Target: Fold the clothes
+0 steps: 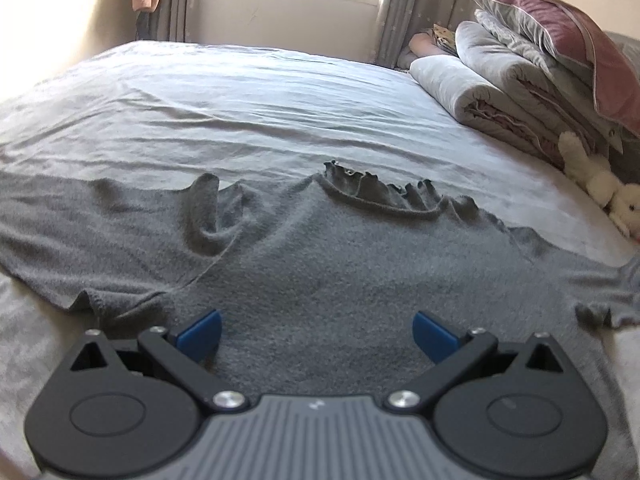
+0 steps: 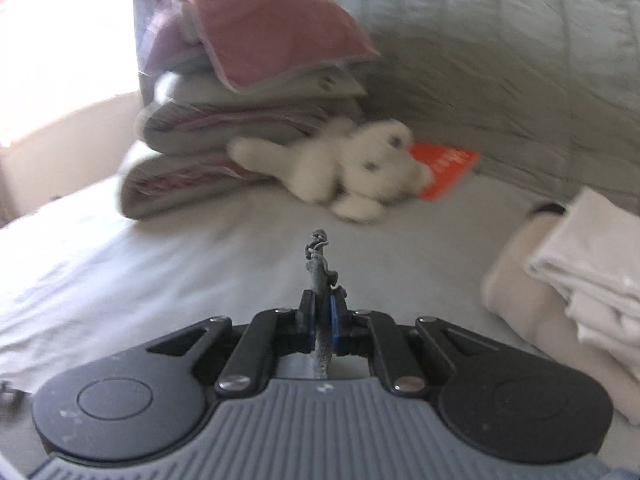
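Observation:
A grey knitted sweater point(image 1: 320, 264) lies spread on the bed, its ruffled collar point(image 1: 376, 192) at the far side and one sleeve point(image 1: 80, 232) stretched out to the left. My left gripper point(image 1: 318, 332) hovers just above the sweater's body, its blue pads wide apart with nothing between them. In the right wrist view my right gripper point(image 2: 322, 308) is shut on a thin pinched edge of the grey sweater point(image 2: 318, 268), which sticks up between the pads above the sheet.
Pale bed sheet point(image 1: 240, 100) covers the bed. Folded quilts and a pink pillow point(image 1: 540, 64) are stacked at the head end, with a white plush toy point(image 2: 340, 168) and an orange card point(image 2: 444, 168) beside them. Folded white cloth point(image 2: 592, 280) lies at the right.

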The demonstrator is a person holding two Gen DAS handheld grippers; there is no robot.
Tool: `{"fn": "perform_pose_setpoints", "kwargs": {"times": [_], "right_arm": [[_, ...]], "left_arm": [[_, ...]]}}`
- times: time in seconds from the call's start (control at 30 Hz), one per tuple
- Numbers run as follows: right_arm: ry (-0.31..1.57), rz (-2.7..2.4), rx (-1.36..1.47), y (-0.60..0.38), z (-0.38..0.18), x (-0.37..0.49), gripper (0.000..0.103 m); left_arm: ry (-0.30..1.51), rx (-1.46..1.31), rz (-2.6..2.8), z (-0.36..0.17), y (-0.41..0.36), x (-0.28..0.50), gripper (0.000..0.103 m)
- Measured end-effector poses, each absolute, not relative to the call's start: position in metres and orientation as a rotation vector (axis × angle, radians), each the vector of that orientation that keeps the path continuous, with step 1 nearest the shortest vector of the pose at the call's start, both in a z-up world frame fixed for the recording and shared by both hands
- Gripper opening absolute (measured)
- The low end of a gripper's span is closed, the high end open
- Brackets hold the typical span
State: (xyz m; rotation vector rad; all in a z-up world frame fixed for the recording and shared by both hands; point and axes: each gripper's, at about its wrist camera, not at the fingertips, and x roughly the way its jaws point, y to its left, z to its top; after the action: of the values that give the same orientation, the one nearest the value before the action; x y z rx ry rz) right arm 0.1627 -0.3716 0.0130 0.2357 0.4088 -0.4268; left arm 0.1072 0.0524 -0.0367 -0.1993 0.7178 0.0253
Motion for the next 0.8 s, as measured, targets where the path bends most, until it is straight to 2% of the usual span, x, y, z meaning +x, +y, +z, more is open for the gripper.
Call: {"fn": "perform_pose_setpoints", "kwargs": {"times": [0.13, 0.4, 0.73, 0.8], "right_arm": [[0.371, -0.318, 0.226, -0.34, 0.038, 0.166, 0.008], [0.347, -0.063, 0.177, -0.257, 0.071, 0.17, 0.008], [0.414, 0.198, 0.123, -0.137, 0.059, 0.187, 0.008], [0.44, 0.238, 0.114, -0.115, 0.047, 0.188, 0.008]], "left_arm": [[0.733, -0.262, -0.015, -0.032, 0.062, 0.108, 0.101], [0.745, -0.486, -0.104, -0.026, 0.092, 0.111, 0.092], [0.707, -0.742, -0.189, -0.028, 0.128, 0.113, 0.09], [0.704, -0.797, -0.208, -0.032, 0.133, 0.115, 0.085]]}}
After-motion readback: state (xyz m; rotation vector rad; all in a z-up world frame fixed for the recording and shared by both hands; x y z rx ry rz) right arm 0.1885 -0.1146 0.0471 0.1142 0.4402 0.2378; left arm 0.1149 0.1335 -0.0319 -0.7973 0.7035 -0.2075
